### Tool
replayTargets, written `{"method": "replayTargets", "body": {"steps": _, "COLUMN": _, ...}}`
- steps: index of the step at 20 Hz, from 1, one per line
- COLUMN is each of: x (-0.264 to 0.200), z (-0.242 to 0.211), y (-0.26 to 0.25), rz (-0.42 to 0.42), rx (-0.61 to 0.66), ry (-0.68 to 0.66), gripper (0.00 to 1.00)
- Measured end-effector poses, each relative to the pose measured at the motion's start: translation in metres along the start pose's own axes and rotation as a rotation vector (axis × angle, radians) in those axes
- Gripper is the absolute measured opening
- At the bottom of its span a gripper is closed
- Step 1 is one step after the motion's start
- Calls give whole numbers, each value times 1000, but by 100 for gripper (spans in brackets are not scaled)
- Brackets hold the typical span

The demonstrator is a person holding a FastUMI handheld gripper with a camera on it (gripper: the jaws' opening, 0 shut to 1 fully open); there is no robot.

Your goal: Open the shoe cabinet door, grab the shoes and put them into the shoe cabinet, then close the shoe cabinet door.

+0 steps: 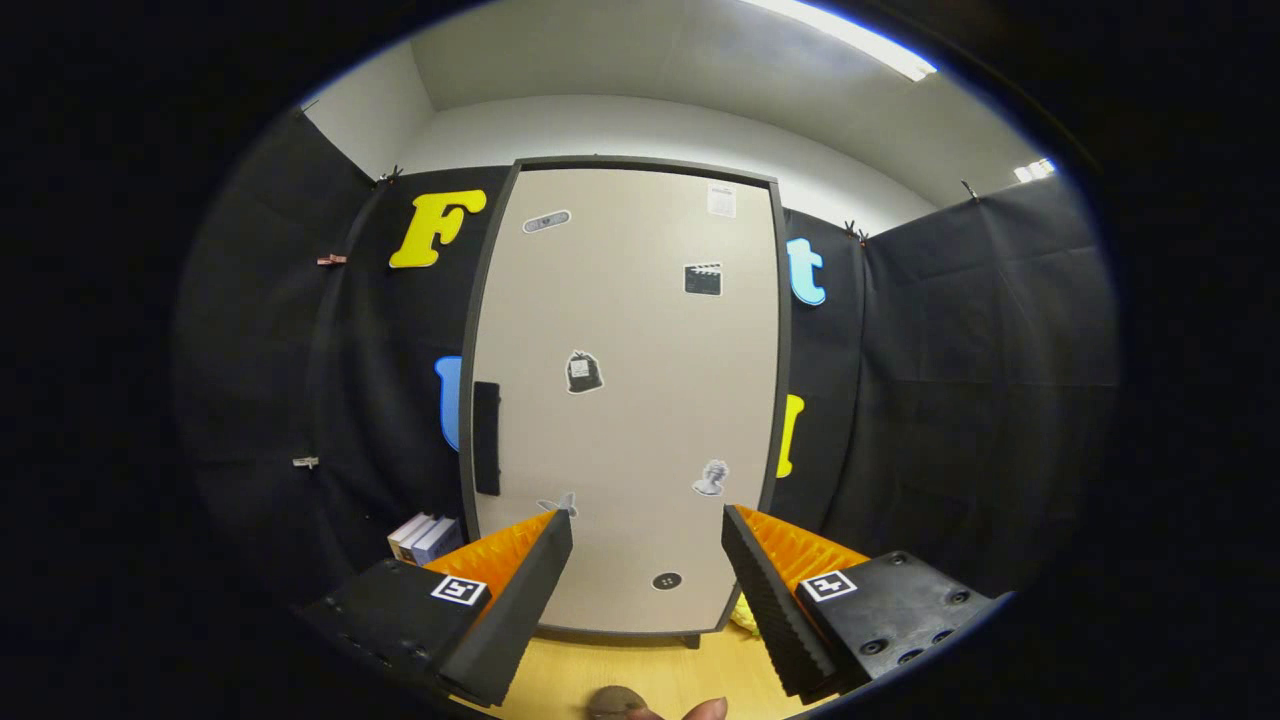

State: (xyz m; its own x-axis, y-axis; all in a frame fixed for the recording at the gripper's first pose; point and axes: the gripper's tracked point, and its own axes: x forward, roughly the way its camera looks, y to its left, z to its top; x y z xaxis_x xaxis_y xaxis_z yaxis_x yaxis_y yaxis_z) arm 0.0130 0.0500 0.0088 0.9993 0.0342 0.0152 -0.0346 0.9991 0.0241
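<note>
Gripper view, tongs point(646, 525): spread wide, holding nothing.
Cabinet door point(625, 400): shut, straight ahead beyond the fingers, standing tall on the floor point(640, 670).
Handle point(486, 438): dark vertical bar at the door's left edge, up and left of the tongs.
Door look: pale panel, dark frame, small stickers.

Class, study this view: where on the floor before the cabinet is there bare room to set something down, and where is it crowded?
Bare wood floor runs between the open gripper fingers, before the shut cabinet door. Crowded spots: books at the cabinet's handle side, and something yellow at the opposite bottom corner.
</note>
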Motion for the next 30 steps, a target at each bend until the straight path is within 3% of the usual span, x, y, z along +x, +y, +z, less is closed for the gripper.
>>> {"method": "replayTargets", "body": {"steps": 4, "x": 28, "z": 15, "y": 46, "rz": 65, "rx": 60, "ry": -8, "gripper": 97}}
{"method": "replayTargets", "body": {"steps": 9, "x": 74, "z": 24, "y": 95, "rz": 90, "rx": 86, "ry": -30, "gripper": 97}}
{"method": "replayTargets", "body": {"steps": 18, "x": 167, "z": -5, "y": 147, "rz": 62, "rx": 38, "ry": -4, "gripper": 97}}
{"method": "replayTargets", "body": {"steps": 23, "x": 191, "z": -29, "y": 147, "rz": 14, "rx": 30, "ry": 36, "gripper": 97}}
{"method": "replayTargets", "body": {"steps": 26, "x": 194, "z": -27, "y": 153, "rz": 20, "rx": 9, "ry": 5, "gripper": 77}}
{"method": "replayTargets", "body": {"steps": 27, "x": 189, "z": -28, "y": 157, "rz": 25, "rx": 6, "ry": 10, "gripper": 66}}
{"method": "replayTargets", "body": {"steps": 28, "x": 191, "z": -27, "y": 157, "rz": 33, "rx": 17, "ry": 3, "gripper": 40}}
{"method": "replayTargets", "body": {"steps": 29, "x": 190, "z": -27, "y": 156, "rz": 43, "rx": 51, "ry": 9, "gripper": 39}}
{"method": "replayTargets", "body": {"steps": 30, "x": 191, "z": -28, "y": 156, "rz": 56, "rx": 78, "ry": 8, "gripper": 32}}
